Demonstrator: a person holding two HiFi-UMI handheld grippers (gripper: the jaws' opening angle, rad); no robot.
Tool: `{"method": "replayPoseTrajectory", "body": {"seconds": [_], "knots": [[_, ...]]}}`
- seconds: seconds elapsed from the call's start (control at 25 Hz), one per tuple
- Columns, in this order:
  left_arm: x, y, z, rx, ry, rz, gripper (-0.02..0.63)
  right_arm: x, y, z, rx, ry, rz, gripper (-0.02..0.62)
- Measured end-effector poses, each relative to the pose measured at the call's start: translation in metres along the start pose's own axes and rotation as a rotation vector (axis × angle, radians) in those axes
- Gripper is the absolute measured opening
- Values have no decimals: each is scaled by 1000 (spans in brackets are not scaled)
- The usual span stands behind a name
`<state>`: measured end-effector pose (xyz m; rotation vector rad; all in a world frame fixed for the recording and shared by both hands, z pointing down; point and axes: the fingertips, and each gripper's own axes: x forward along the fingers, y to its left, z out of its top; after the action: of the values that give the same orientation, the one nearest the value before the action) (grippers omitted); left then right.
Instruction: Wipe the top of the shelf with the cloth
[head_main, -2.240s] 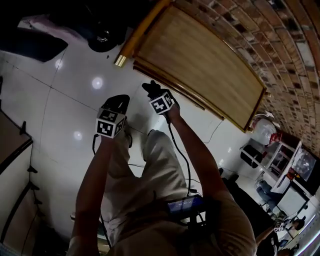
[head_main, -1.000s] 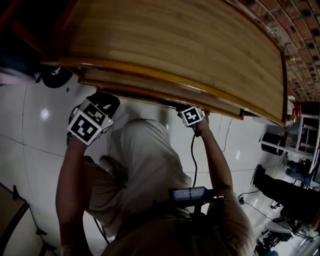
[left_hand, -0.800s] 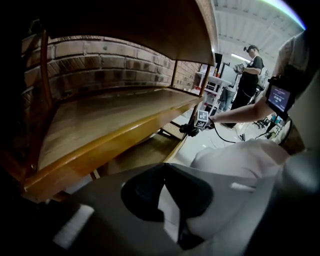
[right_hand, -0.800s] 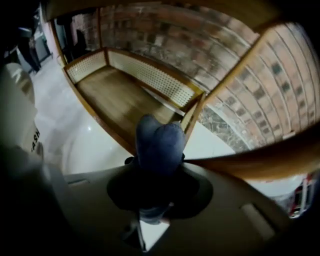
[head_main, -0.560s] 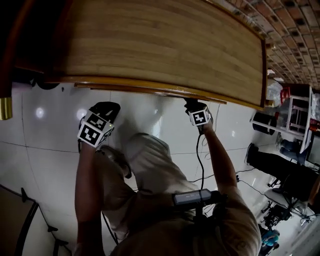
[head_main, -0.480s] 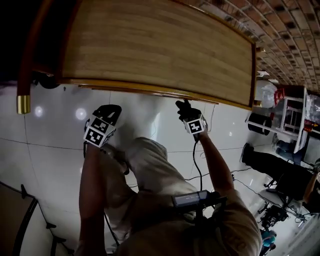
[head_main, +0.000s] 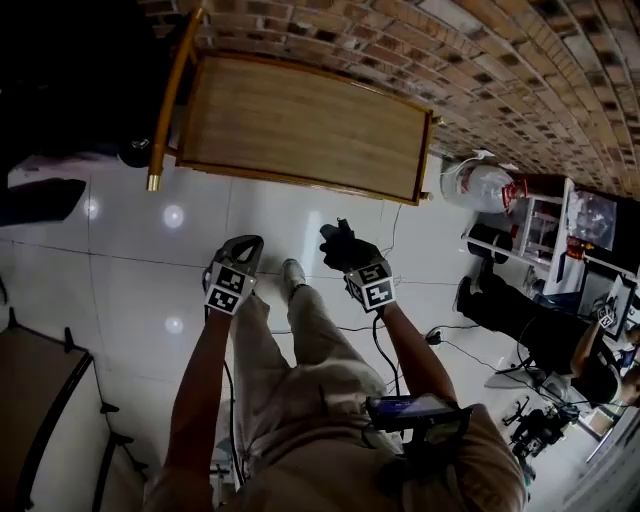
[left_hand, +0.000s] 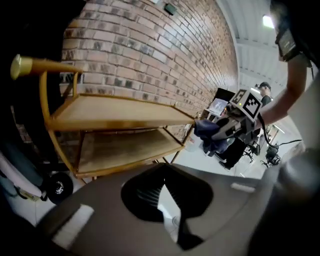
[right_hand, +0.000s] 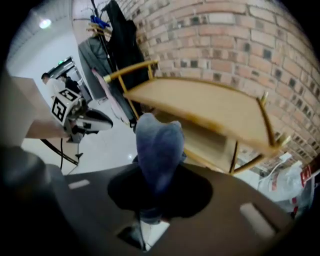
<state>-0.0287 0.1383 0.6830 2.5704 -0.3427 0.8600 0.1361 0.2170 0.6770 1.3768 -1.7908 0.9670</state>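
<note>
The wooden shelf (head_main: 300, 125) stands against the brick wall, its top bare; it also shows in the left gripper view (left_hand: 117, 111) and the right gripper view (right_hand: 210, 107). My right gripper (head_main: 341, 247) is shut on a dark blue cloth (right_hand: 158, 142), held over the white floor a short way in front of the shelf. The cloth (left_hand: 210, 134) bunches out of that gripper's jaws. My left gripper (head_main: 243, 251) hangs beside it to the left, apart from the shelf. Its jaws (left_hand: 164, 182) meet at the tips with nothing between them.
White tiled floor (head_main: 130, 260) lies all round. A plastic bag (head_main: 482, 185) and a white rack (head_main: 545, 228) stand right of the shelf, with a seated person (head_main: 520, 325) further right. Coats (right_hand: 117, 45) hang left of the shelf. A dark cabinet (head_main: 40, 400) is at lower left.
The view has pulled back from the shelf, which is now smaller and farther off. Both grippers have come away from its front edge and are over the floor. The right still holds the cloth.
</note>
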Motion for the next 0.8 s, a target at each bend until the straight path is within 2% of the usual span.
{"method": "replayPoseTrajectory", "body": {"seconds": [0.08, 0.2, 0.36, 0.56, 0.68, 0.8], "knots": [[-32, -25, 38, 26, 0, -21, 5, -47, 4, 36, -3, -46, -7, 95], [-75, -51, 100, 63, -17, -52, 5, -117, -1, 103, -5, -145, -63, 95], [-126, -35, 185, 125, -49, -38, 5, -184, -10, 210, -15, -298, -138, 94], [-185, -22, 279, 180, -118, -23, 5, -279, -8, 321, -49, -422, -231, 94], [-220, -19, 329, 182, -182, 12, 5, -334, -2, 374, -109, -459, -262, 94], [-243, -19, 375, 205, -245, 10, 5, -382, -6, 415, -113, -499, -297, 94]]}}
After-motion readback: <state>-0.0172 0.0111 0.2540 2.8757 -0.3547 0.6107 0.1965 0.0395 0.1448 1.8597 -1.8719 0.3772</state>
